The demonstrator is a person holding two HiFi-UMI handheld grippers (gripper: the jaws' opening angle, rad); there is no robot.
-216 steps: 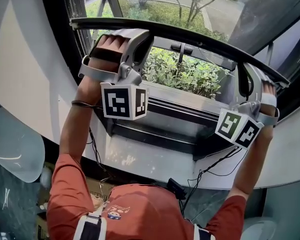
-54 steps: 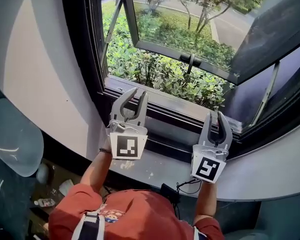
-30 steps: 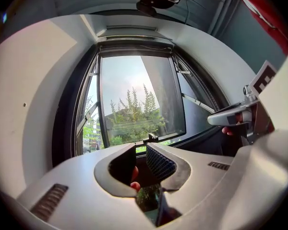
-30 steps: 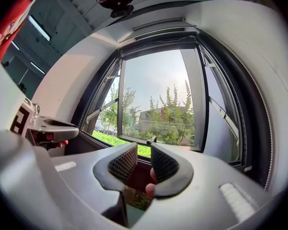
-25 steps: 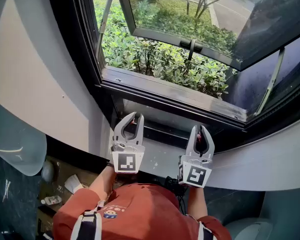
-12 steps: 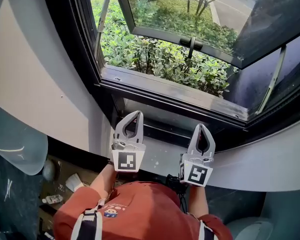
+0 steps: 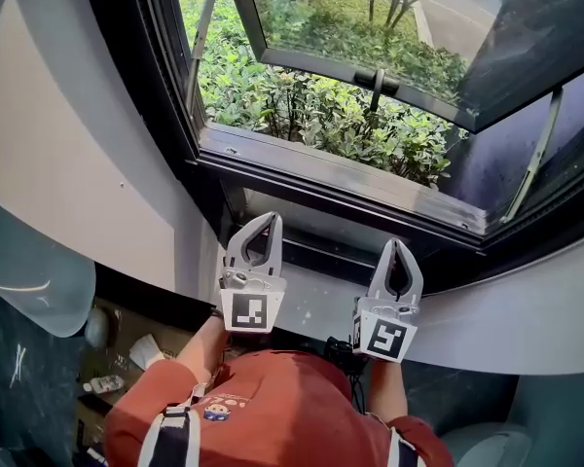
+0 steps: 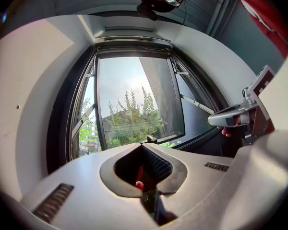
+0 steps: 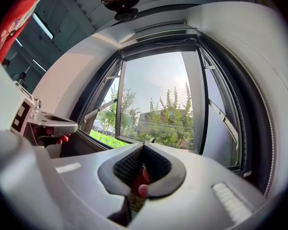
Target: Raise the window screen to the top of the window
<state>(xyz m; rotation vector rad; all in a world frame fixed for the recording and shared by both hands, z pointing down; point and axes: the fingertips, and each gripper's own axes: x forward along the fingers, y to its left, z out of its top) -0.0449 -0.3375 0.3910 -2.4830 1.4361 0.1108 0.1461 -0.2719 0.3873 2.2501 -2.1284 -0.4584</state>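
The window opening (image 7: 311, 115) is uncovered in the head view, and no screen shows in it. Looking up from the left gripper view, a dark bar (image 8: 133, 50) lies across the very top of the window frame; it also shows as a bar (image 9: 159, 38) in the right gripper view. My left gripper (image 7: 273, 218) and right gripper (image 7: 397, 243) are held side by side below the black sill (image 7: 341, 188), apart from it. Both are shut with nothing between the jaws. Each points up at the window, left gripper (image 8: 144, 145) and right gripper (image 9: 143, 145).
The glass casement (image 7: 389, 27) is swung outward, its handle (image 7: 375, 78) at the lower edge, with green shrubs (image 7: 302, 115) outside. A white curved ledge (image 7: 302, 305) runs under the sill. White wall (image 7: 68, 163) flanks the left, and cluttered floor (image 7: 117, 368) lies below.
Both grippers have come down from the raised screen bar to below the sill. Within the last second their jaws went from slightly apart to tips touching; the hands stayed where they were.
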